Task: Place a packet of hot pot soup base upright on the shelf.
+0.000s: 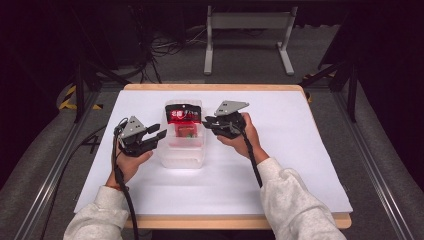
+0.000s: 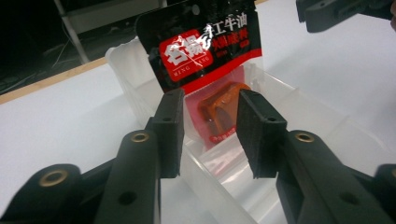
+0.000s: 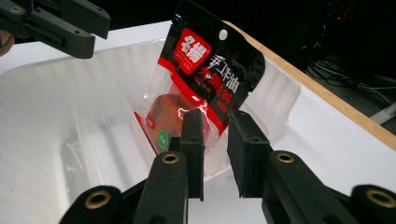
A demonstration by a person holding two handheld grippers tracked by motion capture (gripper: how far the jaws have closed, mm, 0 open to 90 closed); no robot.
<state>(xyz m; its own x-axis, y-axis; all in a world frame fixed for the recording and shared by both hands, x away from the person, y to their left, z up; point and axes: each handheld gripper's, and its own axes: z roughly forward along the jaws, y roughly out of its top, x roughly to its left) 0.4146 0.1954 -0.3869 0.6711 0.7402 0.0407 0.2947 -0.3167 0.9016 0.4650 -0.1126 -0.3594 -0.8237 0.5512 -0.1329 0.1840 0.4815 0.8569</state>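
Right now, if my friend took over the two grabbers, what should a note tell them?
Left gripper: open, holding nothing, at the left side of the clear plastic bin.
Right gripper: open, holding nothing, at the bin's right side.
The red and black sauce packet stands in the bin, leaning on its far wall; the bin sits on the white table.
Done: the packet is inside the bin.
Left: neither gripper touches the packet; whichever goes for it must close on it first.

Glossy plastic packet (image 2: 205,51) in a frosted translucent plastic bin (image 1: 185,152); matt white table (image 1: 300,150).
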